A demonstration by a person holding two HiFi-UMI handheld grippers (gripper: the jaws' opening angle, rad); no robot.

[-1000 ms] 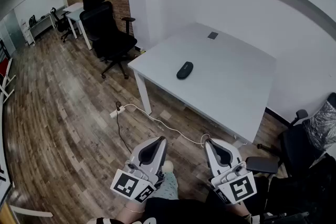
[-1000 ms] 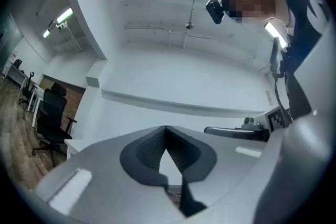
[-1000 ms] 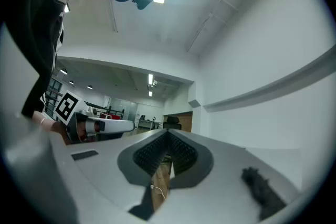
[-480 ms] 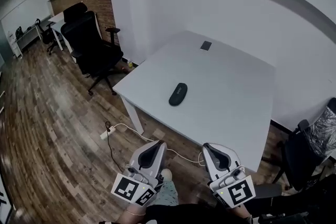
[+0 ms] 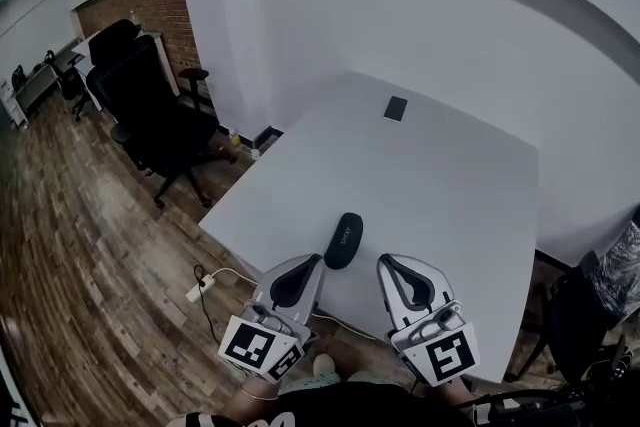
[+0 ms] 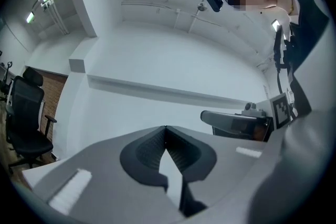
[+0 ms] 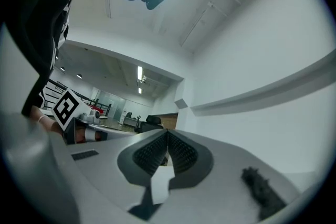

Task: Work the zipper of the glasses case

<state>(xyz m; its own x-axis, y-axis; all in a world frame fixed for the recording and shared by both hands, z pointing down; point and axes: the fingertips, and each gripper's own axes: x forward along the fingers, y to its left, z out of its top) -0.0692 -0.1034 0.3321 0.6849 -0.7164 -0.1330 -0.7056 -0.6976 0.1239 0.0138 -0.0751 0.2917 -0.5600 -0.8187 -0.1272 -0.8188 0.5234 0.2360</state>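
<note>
Black glasses case lies unzipped-state unknown near the white table's front edge. Left gripper and right gripper flank it, jaws together and empty, likely staged for a two-sided approach.

A black glasses case lies near the front edge of a white table, with a small dark rectangle well apart from it toward the wall. The left gripper and right gripper are level on either side of the case, jaws together. A black office chair stands on the wooden floor at the left.
</note>
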